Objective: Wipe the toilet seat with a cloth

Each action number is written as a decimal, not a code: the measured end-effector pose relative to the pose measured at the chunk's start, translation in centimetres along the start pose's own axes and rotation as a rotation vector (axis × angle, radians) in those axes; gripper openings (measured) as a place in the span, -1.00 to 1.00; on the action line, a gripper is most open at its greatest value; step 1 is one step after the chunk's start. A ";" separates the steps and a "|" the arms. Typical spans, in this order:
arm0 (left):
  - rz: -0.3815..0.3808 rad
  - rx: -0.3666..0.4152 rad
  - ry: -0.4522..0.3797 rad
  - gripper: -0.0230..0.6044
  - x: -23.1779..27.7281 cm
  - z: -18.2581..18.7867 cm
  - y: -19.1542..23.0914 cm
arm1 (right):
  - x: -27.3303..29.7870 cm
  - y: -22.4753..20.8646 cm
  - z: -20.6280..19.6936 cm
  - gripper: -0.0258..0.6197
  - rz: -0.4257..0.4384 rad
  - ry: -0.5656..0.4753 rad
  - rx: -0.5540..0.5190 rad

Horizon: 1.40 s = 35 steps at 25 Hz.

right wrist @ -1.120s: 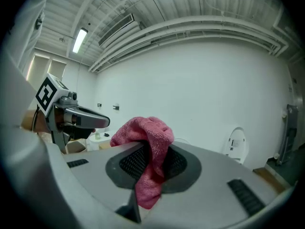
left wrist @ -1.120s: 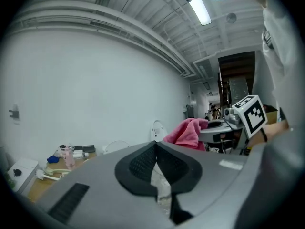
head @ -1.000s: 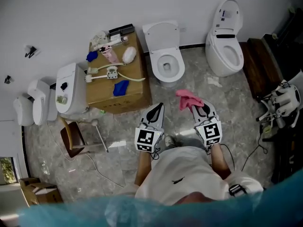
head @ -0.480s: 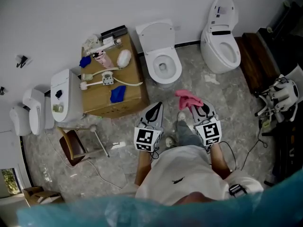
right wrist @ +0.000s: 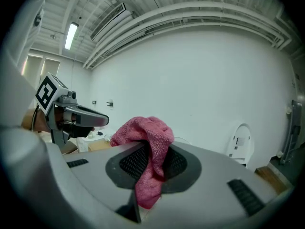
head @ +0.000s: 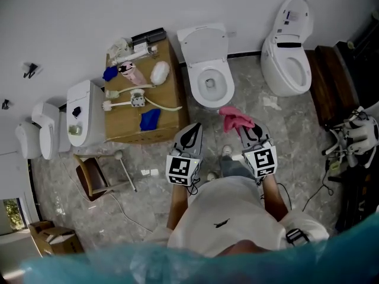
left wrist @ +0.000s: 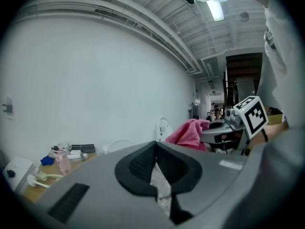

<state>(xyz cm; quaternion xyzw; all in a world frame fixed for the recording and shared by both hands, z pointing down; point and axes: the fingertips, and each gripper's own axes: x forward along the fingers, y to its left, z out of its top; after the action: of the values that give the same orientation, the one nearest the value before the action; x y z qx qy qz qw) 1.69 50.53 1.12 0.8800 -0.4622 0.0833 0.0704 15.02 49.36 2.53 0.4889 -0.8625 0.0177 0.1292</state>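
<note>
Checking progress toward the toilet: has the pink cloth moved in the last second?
Yes. The pink cloth, held by the right gripper, has come closer to the open toilet, near its front rim.

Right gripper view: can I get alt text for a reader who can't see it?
A pink cloth is clamped between the jaws of the right gripper, bunched above them and hanging below. The left gripper shows at the left, and a white toilet with its lid raised stands against the white wall at the right.
</note>
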 end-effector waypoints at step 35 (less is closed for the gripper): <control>0.096 -0.011 0.030 -0.91 20.2 1.7 9.1 | 17.1 -14.3 -0.9 -0.75 0.102 0.034 0.052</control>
<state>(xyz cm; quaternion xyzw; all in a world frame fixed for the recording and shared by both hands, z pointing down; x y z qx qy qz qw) 5.61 28.83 4.13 0.8550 -0.5035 0.0970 0.0782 18.99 27.70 6.18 0.4473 -0.8832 0.0551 0.1301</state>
